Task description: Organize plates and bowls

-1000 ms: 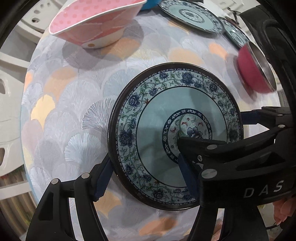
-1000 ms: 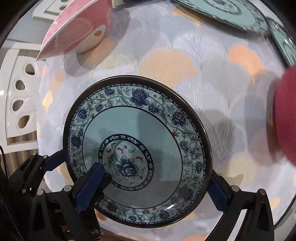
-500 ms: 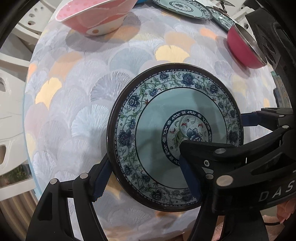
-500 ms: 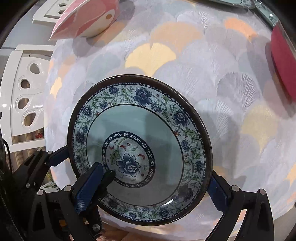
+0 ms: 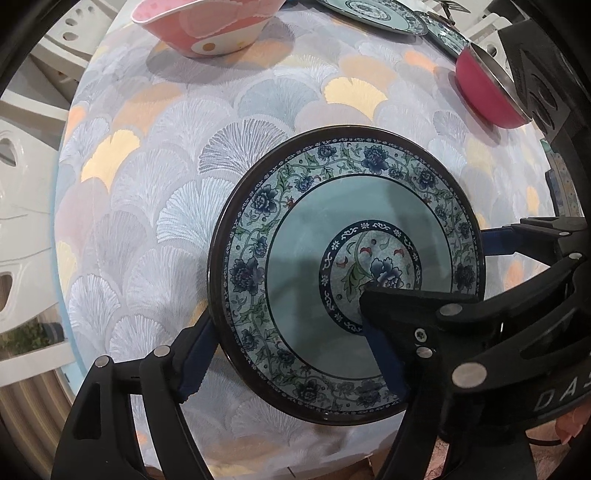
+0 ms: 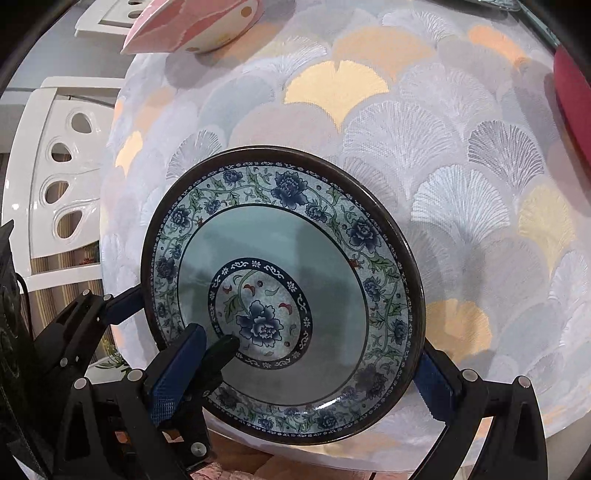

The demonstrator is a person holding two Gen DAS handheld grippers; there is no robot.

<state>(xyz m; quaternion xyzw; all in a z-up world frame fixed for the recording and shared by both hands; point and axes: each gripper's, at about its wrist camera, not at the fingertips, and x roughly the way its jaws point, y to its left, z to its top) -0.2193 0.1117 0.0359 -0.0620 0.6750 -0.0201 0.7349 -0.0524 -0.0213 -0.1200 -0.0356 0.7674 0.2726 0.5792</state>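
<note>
- Holding the patterned plate (image 5: 317,266) takes both of your tools at this moment: it lies face up right across the two pairs of jaws, with the left gripper (image 5: 288,343) at its left side and the right gripper (image 6: 306,354) at its right side.
- Look at the left jaws: they stand wide apart, the outer pad (image 5: 192,362) against the outside of the dark rim, the inner finger reaching over the plate's well.
- Your right jaws stand just as wide, mirrored: the outer pad (image 6: 436,380) sits at the right rim and the inner finger lies over the painted centre.
- Neither pair is closed onto the rim. By my reading, the plate is borne between the two outer pads, but you cannot see whether the inner fingers press on the glaze.
- Its near edge overhangs the edge of the tablecloth (image 5: 184,166), so I judge it to be lifted, not resting.
- Being round, the plate has no long axis to line up; only keeping it level matters.
- Ahead of your jaws and to the right, at the far side, lie the matching plates (image 5: 369,14), probably where this one goes; your right hand is the nearer.
- On the way, the pink bowl (image 5: 207,26) sits ahead left and the red bowl (image 5: 484,88) ahead right, close to the right tool's path.
</note>
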